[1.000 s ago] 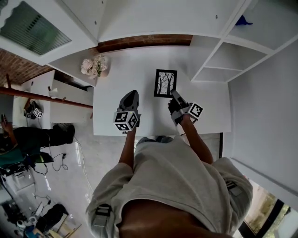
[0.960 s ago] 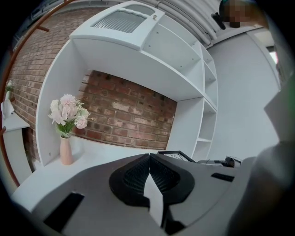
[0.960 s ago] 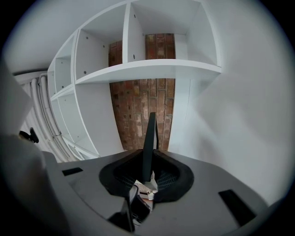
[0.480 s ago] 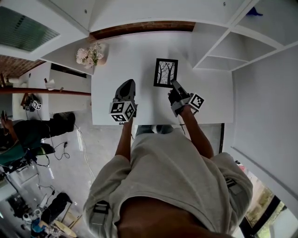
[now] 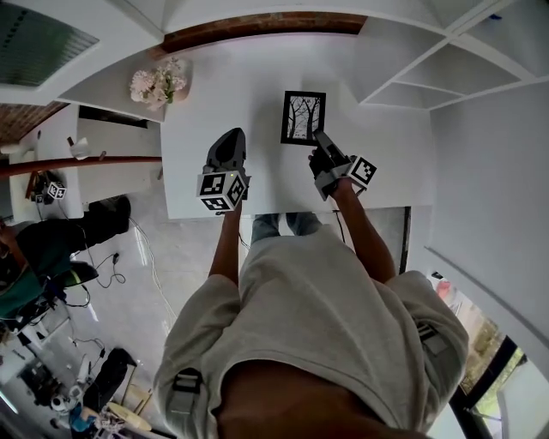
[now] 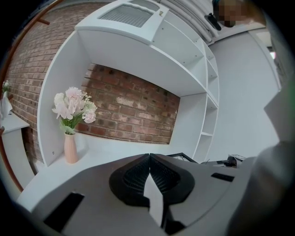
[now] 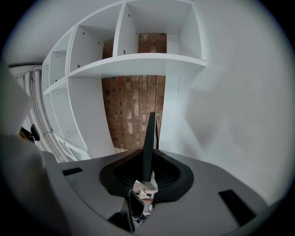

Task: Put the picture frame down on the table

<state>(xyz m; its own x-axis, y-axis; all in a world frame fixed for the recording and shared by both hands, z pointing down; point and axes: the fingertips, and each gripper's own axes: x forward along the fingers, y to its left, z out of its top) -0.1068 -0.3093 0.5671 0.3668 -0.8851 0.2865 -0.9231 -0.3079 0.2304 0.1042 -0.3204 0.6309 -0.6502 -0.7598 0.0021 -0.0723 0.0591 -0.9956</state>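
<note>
- Head view: a white table [image 5: 257,94] stands against a brick wall [image 5: 257,26], in a room of white panels. A vase [image 5: 159,83] of pale flowers stands at the table's far left corner.
- The picture frame [image 5: 303,117] is to the right of the vase and a little nearer the person. It is black-edged and its drawing of bare trees faces up. Its long axis runs from the person toward the brick wall.
- The right gripper [image 5: 318,140] meets the frame at its near right corner. The left gripper [image 5: 230,137] hovers between the vase and the frame, apart from both.
- A white shelf unit [image 5: 412,60] sits well right of the vase, beyond the frame. Another person [image 5: 56,249] in dark clothes is on the floor side, left of the table.
- Left gripper view: the left gripper [image 6: 149,156] has its jaws pressed together with nothing between them. The vase [image 6: 70,148] is at the far left before the brick wall [image 6: 129,113], and a corner of the frame [image 6: 183,157] shows low to the right.
- Right gripper view: the right gripper [image 7: 148,159] is clamped on the frame [image 7: 149,133]. The frame shows edge-on as a thin dark strip pointing at the brick wall [image 7: 131,110], under the shelf unit [image 7: 138,62]. Whether the frame touches the table cannot be told.
</note>
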